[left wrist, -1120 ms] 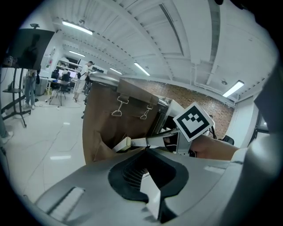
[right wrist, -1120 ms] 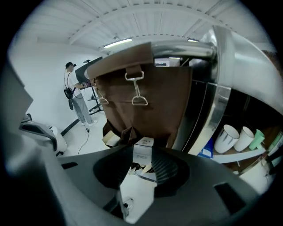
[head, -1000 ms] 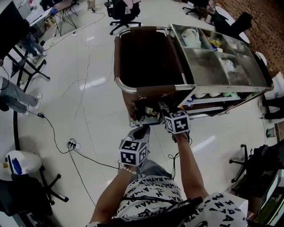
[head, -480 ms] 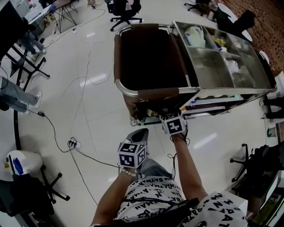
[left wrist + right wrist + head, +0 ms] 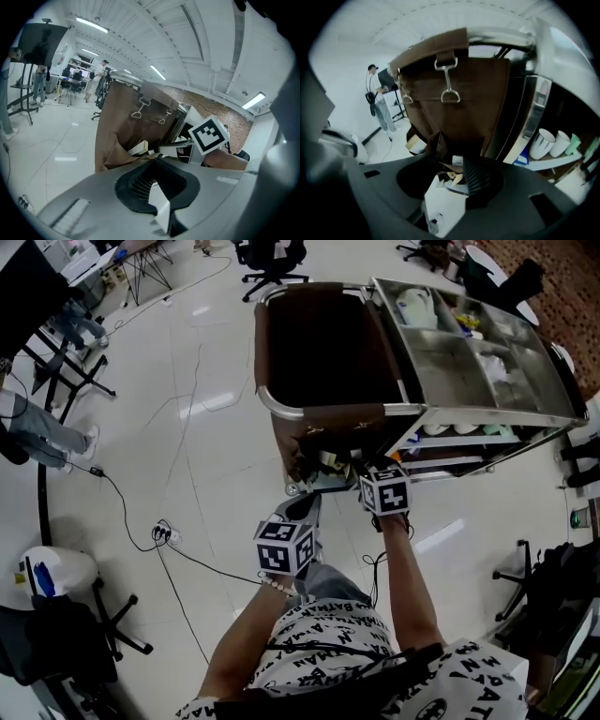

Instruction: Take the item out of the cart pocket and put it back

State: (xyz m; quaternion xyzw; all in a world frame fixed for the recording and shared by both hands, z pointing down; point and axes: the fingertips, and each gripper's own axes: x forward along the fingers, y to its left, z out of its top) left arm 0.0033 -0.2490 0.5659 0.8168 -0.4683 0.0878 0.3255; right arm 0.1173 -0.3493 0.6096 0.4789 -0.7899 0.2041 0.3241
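The cart's brown bag [image 5: 319, 352] has a pocket [image 5: 323, 463] on its near face, stuffed with small boxes and papers [image 5: 138, 147]. My right gripper [image 5: 354, 467] points down into that pocket. Its jaws have just been opening and now stand apart. Between its white finger and ribbed black pad [image 5: 476, 178] I see only loose pocket contents [image 5: 454, 174], and neither pad presses on them. My left gripper [image 5: 307, 507] hovers lower left of the pocket with nothing in it. In the left gripper view its fingers [image 5: 159, 204] lie together.
The cart's steel top [image 5: 469, 362] holds trays of supplies. White cups [image 5: 548, 140] stand on the shelf beneath it. Cables and a power strip [image 5: 167, 535] cross the floor at left. Office chairs [image 5: 272, 259], a stand and people are further off.
The right gripper drew back slightly from the pocket, then returned to its mouth. The left gripper stayed where it was. The head view shifted a little.
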